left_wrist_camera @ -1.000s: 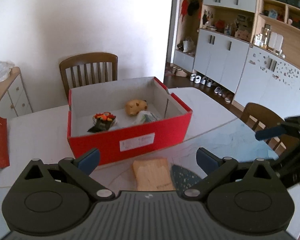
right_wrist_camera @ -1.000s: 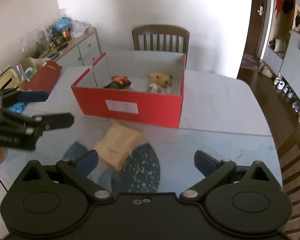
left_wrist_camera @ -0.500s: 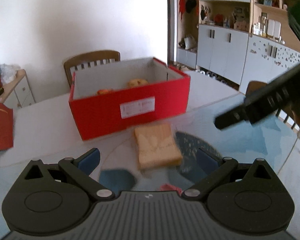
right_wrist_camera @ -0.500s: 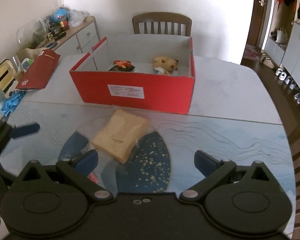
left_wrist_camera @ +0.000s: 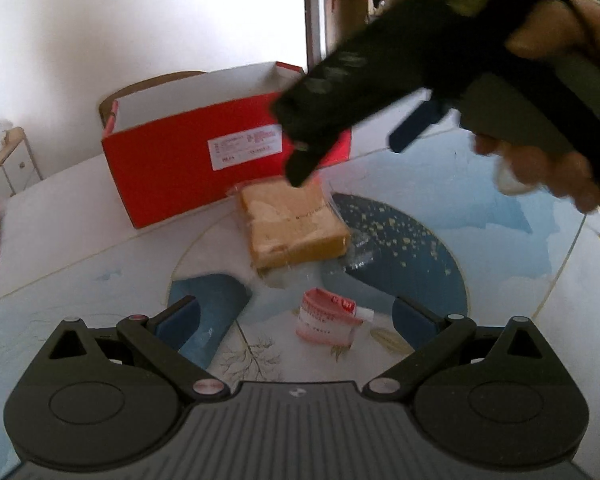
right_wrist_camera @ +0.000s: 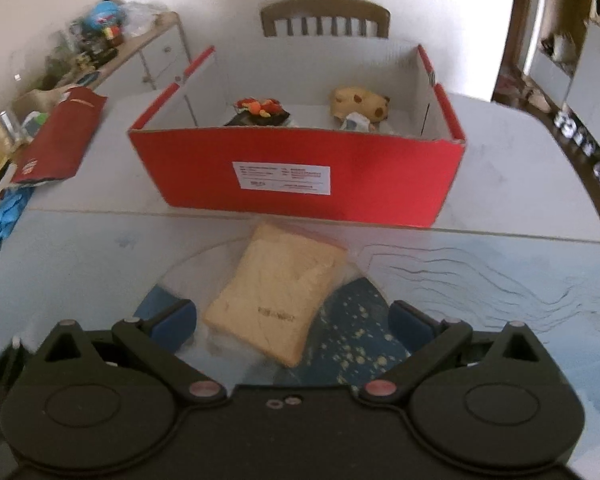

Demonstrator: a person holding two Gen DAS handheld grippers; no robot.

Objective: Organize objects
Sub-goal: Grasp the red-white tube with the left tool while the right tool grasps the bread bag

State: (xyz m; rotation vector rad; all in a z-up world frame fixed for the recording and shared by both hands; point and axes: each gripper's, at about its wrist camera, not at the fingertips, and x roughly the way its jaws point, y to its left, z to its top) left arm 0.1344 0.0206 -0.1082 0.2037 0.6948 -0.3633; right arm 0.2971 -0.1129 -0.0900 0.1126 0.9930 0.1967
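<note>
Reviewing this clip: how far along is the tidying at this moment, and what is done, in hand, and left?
Done: a toy with orange and red pieces and a tan plush lie inside the red box. In hand: nothing; the right gripper is open around the wrapped bread slice, not closed on it. Left: the bread and a small pink sachet in front of the open left gripper remain on the table.

A wooden chair [right_wrist_camera: 325, 18] stands behind the table [right_wrist_camera: 500, 152]; a cluttered sideboard [right_wrist_camera: 140, 48] lines the wall, with blue gloves [right_wrist_camera: 4, 216] nearby.
</note>
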